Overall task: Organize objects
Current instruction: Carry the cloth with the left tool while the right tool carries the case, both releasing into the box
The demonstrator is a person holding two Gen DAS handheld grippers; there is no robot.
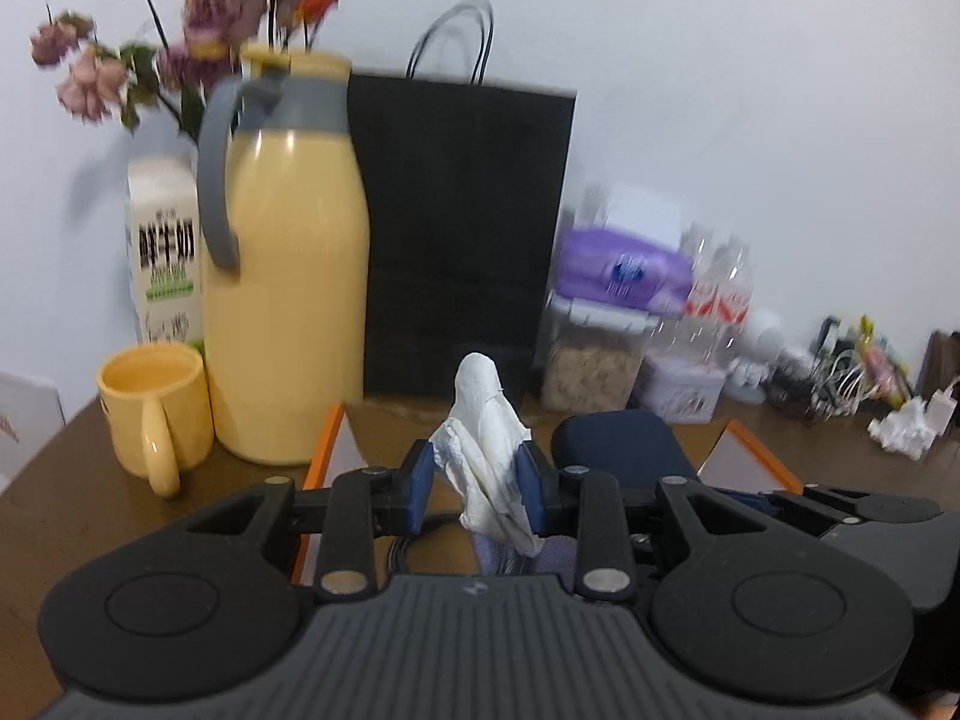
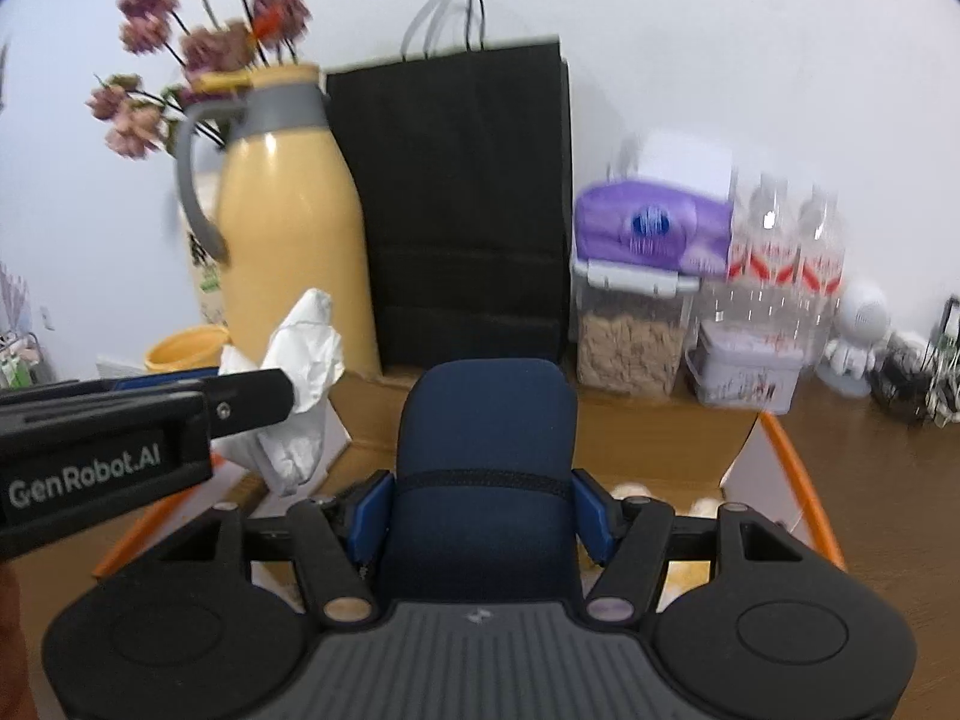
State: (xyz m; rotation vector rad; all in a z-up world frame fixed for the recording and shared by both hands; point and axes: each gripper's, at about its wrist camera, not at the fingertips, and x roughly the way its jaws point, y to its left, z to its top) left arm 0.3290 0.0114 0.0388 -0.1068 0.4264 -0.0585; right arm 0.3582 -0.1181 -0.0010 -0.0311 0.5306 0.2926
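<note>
My left gripper is shut on a crumpled white tissue that sticks up between its blue pads. In the right wrist view the same tissue shows at the left, with the left gripper's black body beside it. My right gripper is shut on a dark blue zipped case, held upright; that case also shows right of the tissue in the left view. Both are held above an open cardboard box with orange edges.
At the back of the brown table stand a yellow jug, a yellow mug, a milk carton, flowers, a black paper bag, a purple pack on a cereal container, and bottles.
</note>
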